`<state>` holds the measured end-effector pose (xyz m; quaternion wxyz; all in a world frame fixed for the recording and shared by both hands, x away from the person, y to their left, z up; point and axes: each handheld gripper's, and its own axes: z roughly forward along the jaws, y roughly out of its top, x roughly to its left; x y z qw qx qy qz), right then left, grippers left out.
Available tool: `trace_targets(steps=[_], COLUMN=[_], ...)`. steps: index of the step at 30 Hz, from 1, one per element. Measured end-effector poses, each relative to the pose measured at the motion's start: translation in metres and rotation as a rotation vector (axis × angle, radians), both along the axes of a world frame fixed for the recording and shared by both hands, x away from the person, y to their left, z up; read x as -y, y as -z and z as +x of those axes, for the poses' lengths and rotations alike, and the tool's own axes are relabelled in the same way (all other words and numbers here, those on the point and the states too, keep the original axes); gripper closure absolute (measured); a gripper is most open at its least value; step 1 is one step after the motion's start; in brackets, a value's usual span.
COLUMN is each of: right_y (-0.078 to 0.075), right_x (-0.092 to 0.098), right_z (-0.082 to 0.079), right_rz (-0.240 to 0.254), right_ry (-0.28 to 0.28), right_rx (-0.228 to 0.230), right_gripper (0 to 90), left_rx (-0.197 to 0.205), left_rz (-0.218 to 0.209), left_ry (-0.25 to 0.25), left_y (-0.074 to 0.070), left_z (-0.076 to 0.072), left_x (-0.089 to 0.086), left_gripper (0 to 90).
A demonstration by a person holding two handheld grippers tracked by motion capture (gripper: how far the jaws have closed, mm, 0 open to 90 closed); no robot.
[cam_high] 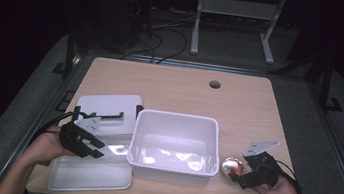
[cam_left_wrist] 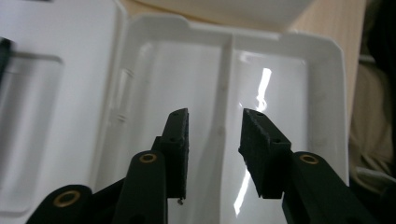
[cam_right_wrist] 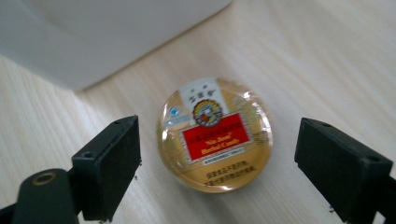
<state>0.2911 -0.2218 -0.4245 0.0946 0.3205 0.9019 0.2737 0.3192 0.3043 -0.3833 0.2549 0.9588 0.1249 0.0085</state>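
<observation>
Tin [cam_right_wrist: 215, 135], round, gold with red label, flat on bench [cam_high: 239, 106], just off white tub [cam_high: 174, 140] at tub's 3 o'clock. Right tongs [cam_right_wrist: 217, 172] released, jaws wide either side of tin, not touching. Left tongs [cam_left_wrist: 215, 135] parted, nothing between, over white lid [cam_left_wrist: 280, 93] lying at tub's 9 o'clock. Hole [cam_high: 215, 84] in bench at 12 o'clock.

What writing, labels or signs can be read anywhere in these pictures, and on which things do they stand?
Round gold candy tin, red panel: blurred, seemingly "Herbal Candy"; the line above is unreadable.
Same tin, white top label and dark bottom lines: too small and blurred to read.
White plastic bin and white plastic lid: no text.
</observation>
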Motion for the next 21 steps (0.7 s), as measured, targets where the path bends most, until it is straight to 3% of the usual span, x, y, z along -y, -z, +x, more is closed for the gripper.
trace_targets(steps=[2,3,7,12,21], right_y=[0.003,0.004,0.009,0.011,0.016], right_x=[-0.005,-0.007,-0.014,-0.020,-0.027], right_z=[0.004,0.006,0.012,0.017,0.023], right_rz=[-0.041,-0.064,-0.115,-0.158,-0.213], right_ry=[-0.028,-0.040,-0.065,-0.089,-0.112], right_rx=[-0.026,-0.034,-0.066,-0.091,-0.120], right_gripper=[13.9,13.9,13.9,13.9,14.4], left_rx=[-0.009,0.022,0.052,0.071,0.092], left_rz=[-0.045,-0.066,-0.136,-0.152,-0.163], left_ry=[-0.014,-0.029,-0.061,-0.108,-0.122], left_y=[-0.003,-0.005,-0.008,-0.007,-0.007], left_z=[0.001,0.000,-0.003,-0.006,-0.010], left_x=[-0.001,-0.002,-0.003,-0.006,-0.009], left_gripper=[57.8,56.6,51.1,43.3,37.0])
